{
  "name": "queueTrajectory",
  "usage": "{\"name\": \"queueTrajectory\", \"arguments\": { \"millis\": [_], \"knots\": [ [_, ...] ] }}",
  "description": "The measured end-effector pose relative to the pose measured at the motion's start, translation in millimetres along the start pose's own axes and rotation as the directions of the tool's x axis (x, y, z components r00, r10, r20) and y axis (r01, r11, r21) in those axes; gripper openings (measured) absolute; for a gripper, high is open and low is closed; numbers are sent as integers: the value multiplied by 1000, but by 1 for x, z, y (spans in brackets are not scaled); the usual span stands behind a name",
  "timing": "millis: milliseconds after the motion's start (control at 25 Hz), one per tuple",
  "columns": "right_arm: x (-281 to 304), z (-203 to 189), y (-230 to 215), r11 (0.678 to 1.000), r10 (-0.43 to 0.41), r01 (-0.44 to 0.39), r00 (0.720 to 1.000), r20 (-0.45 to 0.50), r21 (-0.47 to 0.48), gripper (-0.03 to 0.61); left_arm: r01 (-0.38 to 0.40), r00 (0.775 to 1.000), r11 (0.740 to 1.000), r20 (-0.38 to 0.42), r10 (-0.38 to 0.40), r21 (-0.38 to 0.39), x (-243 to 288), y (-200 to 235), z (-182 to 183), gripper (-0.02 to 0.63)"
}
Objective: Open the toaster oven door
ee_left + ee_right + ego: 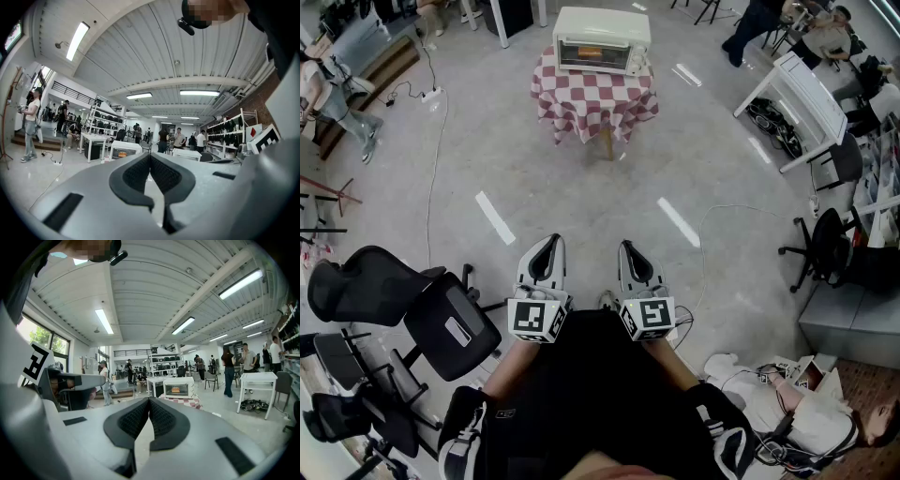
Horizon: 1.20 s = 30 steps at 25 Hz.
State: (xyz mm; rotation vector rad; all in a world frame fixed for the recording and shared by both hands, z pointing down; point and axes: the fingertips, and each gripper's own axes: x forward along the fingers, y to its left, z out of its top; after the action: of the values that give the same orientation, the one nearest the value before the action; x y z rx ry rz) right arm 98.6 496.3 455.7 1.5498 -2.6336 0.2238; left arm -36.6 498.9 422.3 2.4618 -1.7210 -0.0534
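Floor (581, 187) of pale grey, polished and bare in the middle, runs through a wide workshop room. Two white tape strips (495, 217) lie on it, and a cable (436, 150) trails down the left side. Black chairs (403, 309) crowd the near left corner.

At the far middle stands a small worktop (607, 142) under a red-and-white checked cloth (595, 103). The oven (602, 41) sits on the cloth, well apart from both tongs. Its door faces the person and looks shut, with something orange behind the glass. The handle is too small to make out.

The left tongs (550, 241) and the right tongs (627, 246) sit low and side by side, close to the person's body. In each gripper view the jaws meet at the tips with nothing between them.

Both gripper views tilt upward to a ribbed white ceiling (154, 56) with strip lights. Shelves (101, 119) and distant people line the walls, too small to detail. The hands are hidden beneath the marker cubes, and the frame cuts off the person's legs.
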Motion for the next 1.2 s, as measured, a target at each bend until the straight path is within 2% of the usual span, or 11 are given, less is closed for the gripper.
{"name": "queueTrajectory", "arguments": {
  "millis": [360,520,640,960,1200],
  "knots": [
    [11,2,19,1000,2,-2,1000,1,-9,26,-10,1000,1000,0,10,-5,-12,22,3,9],
    [12,4,31,999,-8,7,1000,18,32,26,-1,1000,1000,-4,1,-13,-21,32,2,9],
    [17,3,38,998,-19,18,1000,18,54,26,14,1000,1000,-21,-14,-15,-25,41,-4,9],
    [20,-5,61,996,-83,82,996,27,22,26,52,997,998,-55,-53,-33,-50,62,-26,9],
    [28,-15,66,996,-89,89,996,-4,22,26,55,994,995,-89,-62,-78,-48,72,-42,9]
  ]
}}
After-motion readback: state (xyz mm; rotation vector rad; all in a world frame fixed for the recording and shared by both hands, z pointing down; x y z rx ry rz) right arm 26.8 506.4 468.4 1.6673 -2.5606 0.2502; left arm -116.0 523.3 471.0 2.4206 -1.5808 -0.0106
